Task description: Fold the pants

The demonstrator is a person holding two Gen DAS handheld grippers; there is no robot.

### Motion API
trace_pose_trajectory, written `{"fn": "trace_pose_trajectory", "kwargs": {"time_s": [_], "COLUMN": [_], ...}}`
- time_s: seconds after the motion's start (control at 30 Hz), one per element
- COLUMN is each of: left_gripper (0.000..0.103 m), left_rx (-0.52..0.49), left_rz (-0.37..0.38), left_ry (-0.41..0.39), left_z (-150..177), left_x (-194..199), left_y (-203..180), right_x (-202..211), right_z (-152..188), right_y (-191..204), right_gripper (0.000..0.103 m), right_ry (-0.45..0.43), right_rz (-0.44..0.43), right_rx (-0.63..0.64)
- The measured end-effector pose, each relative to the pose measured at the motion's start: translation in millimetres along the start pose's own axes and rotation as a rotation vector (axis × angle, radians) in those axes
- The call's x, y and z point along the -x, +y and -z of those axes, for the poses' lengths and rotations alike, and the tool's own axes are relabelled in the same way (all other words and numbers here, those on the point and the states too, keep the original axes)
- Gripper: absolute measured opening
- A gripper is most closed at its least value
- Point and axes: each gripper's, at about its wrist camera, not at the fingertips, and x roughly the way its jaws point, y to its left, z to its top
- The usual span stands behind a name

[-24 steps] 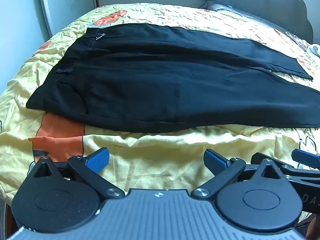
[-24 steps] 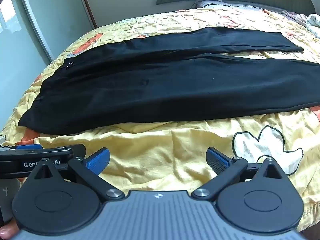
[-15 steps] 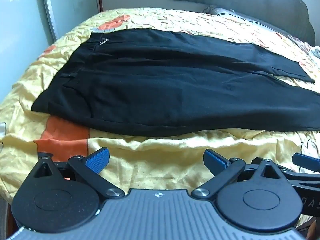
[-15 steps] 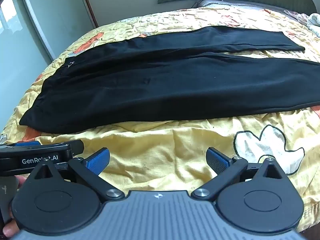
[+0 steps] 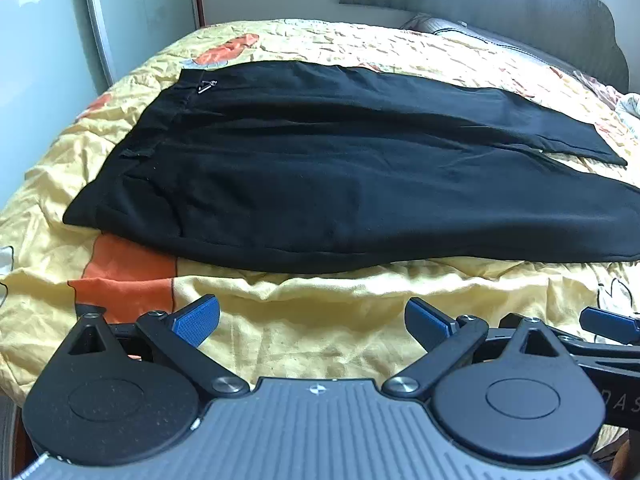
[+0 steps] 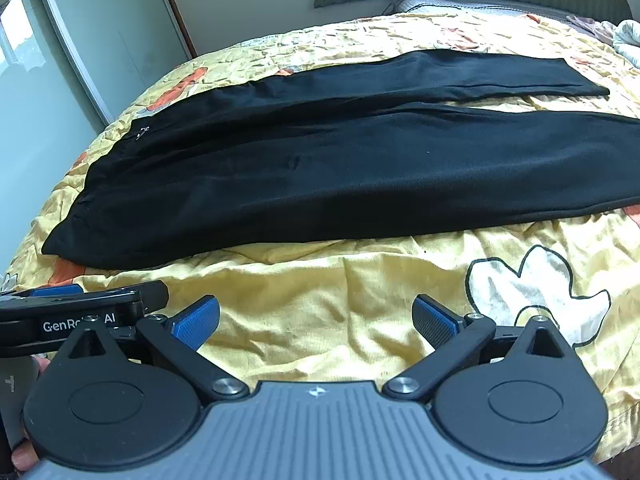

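Black pants (image 5: pixel 320 184) lie flat across a yellow bedspread (image 5: pixel 320 308), waistband to the left and both legs stretched out to the right. In the right wrist view the same pants (image 6: pixel 360 168) show their two legs parted toward the cuffs. My left gripper (image 5: pixel 312 320) hovers over bare bedspread in front of the pants' near edge, wide open and holding nothing. My right gripper (image 6: pixel 316 320) hangs open as well, nothing between its blue pads, just short of the near leg. The left gripper's body (image 6: pixel 76 316) shows at the right view's left edge.
The bedspread carries orange patches (image 5: pixel 124 272) and a white flower print (image 6: pixel 532 292). A grey headboard (image 5: pixel 500 8) and pillow (image 6: pixel 460 4) lie at the far end. A mirrored wardrobe door (image 6: pixel 80 36) stands left of the bed. Crumpled cloth (image 6: pixel 624 40) sits far right.
Both views have tilted slightly, so the pants sit lower in the left wrist view. Neither gripper has opened or shut, and the pants lie as before.
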Motion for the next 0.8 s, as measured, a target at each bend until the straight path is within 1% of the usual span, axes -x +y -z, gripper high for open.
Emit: {"fn": "trace_pose_trajectory", "kwargs": {"time_s": [0.1, 0.23, 0.4, 0.47, 0.5, 0.57, 0.6, 0.67, 0.7, 0.8], "left_gripper": [0.099, 0.099, 0.099, 0.098, 0.098, 0.093, 0.093, 0.094, 0.094, 0.094], "left_rx": [-0.006, 0.005, 0.070, 0.090, 0.091, 0.064, 0.045, 0.031, 0.030, 0.045], "left_rz": [0.002, 0.038, 0.113, 0.124, 0.106, 0.047, 0.014, -0.020, -0.022, 0.005], "left_ry": [-0.003, 0.025, 0.015, 0.001, -0.005, -0.020, -0.030, -0.047, -0.053, -0.042], "left_z": [0.8, 1.4, 4.3, 5.1, 5.5, 5.3, 5.0, 5.4, 5.7, 5.7], "left_x": [0.2, -3.7, -3.7, -1.9, -0.8, 0.8, 1.9, 4.4, 5.6, 5.1], "left_y": [-1.1, 3.1, 14.8, 17.4, 17.3, 13.5, 10.9, 8.1, 8.2, 9.7], "right_x": [0.1, -0.3, -0.7, -0.8, -0.9, -1.7, -2.1, -2.5, -2.6, -3.0], "right_z": [0.8, 0.9, 0.7, 0.2, 0.4, 0.4, 0.6, 0.7, 0.6, 0.6], "right_y": [-0.9, -2.6, -7.2, -7.5, -8.1, -9.2, -9.7, -11.1, -11.8, -12.8], "right_gripper": [0.103, 0.103, 0.103, 0.103, 0.103, 0.103, 0.103, 0.103, 0.103, 0.103], "right_ry": [-0.003, -0.006, -0.006, -0.009, -0.009, -0.008, -0.007, -0.006, -0.006, -0.007], "right_rz": [0.002, 0.019, 0.027, 0.036, 0.039, 0.043, 0.044, 0.046, 0.047, 0.048], "right_rx": [-0.001, -0.003, -0.013, -0.011, -0.010, -0.010, -0.010, -0.010, -0.010, -0.013]}}
